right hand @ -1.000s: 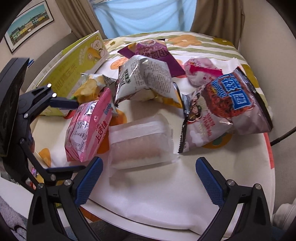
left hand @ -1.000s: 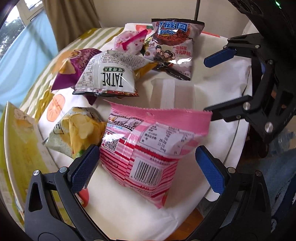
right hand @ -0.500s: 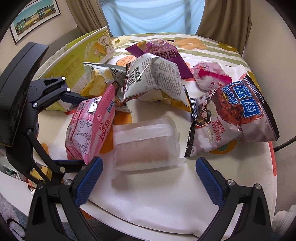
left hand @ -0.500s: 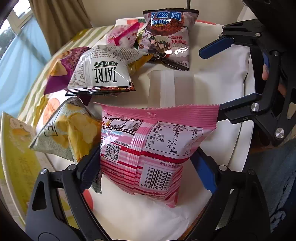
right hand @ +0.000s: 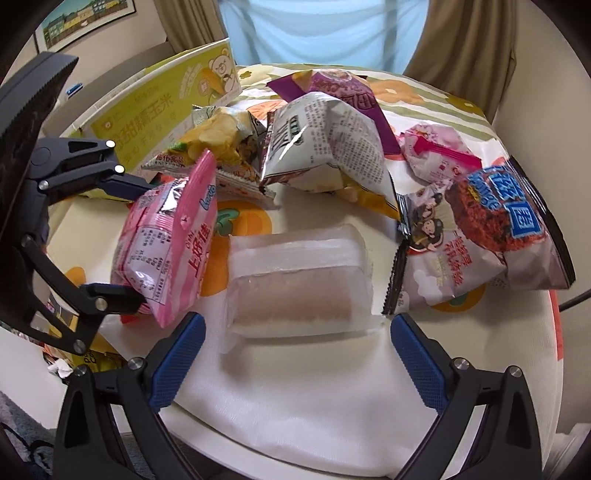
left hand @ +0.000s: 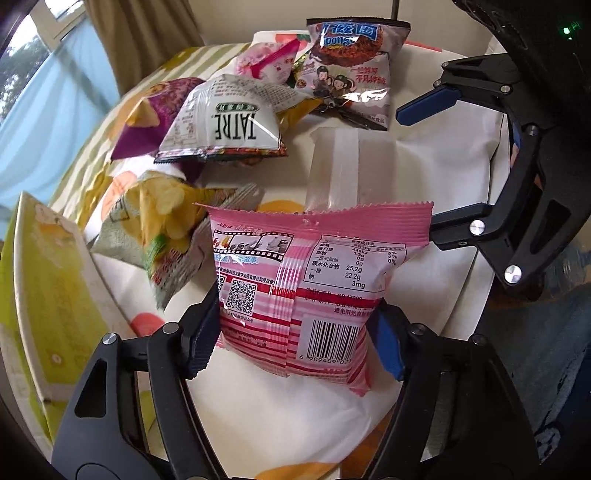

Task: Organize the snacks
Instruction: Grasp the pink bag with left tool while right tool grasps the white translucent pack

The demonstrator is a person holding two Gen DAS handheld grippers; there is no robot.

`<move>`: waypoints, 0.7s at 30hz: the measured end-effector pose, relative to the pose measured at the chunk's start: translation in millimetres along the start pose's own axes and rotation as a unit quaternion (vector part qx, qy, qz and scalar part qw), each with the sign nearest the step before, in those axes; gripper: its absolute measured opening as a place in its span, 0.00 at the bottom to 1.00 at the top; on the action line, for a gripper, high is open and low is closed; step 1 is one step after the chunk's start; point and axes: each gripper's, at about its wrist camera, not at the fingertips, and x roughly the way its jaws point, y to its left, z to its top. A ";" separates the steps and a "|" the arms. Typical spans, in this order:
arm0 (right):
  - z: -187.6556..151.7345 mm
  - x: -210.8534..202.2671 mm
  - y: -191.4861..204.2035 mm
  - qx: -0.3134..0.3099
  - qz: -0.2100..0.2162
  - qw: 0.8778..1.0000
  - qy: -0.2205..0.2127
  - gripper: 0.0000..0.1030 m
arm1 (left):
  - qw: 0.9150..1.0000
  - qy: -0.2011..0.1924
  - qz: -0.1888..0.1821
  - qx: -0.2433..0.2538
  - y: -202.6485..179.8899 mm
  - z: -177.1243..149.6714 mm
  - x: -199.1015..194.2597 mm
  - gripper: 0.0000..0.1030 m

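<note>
- Pink snack bag (left hand: pixel 314 280) stood clamped between left gripper (left hand: pixel 295 332) pads — jaws had just been closing
- Right gripper (right hand: pixel 297 350) gaped, nothing held — frosted packet (right hand: pixel 295 277) just ahead

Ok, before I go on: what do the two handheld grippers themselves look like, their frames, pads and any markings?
Both match. The left gripper and right gripper have matte black, angular plastic frames with triangular cut-outs and silver screw heads at the joints. Each finger carries a blue pad with a fine ribbed texture. A green indicator light glows on the right unit's black housing. No cables or sleeves show clearly.
</note>
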 end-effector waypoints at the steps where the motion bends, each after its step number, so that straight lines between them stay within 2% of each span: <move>1: 0.2 0.6 -0.5 -0.002 0.000 1.000 0.000 0.97 | 1.000 -0.001 0.001 0.005 -1.1 0.3 0.2 0.66; 7: 3.3 7.3 2.0 -0.012 -0.002 1.000 -0.002 0.97 | 0.999 0.014 0.018 0.027 -7.1 5.0 7.8 0.69; 8: 4.0 9.5 1.9 -0.013 -0.006 1.000 0.000 0.97 | 0.999 0.018 0.019 0.031 -8.1 6.0 10.8 0.72; 11: 4.8 13.1 1.7 -0.019 -0.012 1.000 0.001 0.97 | 0.999 0.027 0.014 0.034 -7.9 8.1 20.5 0.73; 13: 5.4 14.3 1.4 -0.022 -0.015 1.000 0.000 0.97 | 0.999 0.020 0.008 0.033 -5.8 7.6 21.9 0.72; 15: 6.5 16.9 0.2 -0.021 -0.013 1.000 0.001 0.97 | 0.999 0.015 0.003 0.029 -3.2 6.7 21.2 0.65; 21: 12.3 23.8 -0.7 -0.019 -0.005 1.000 0.000 0.97 | 1.000 0.020 0.005 0.007 10.0 3.2 20.3 0.61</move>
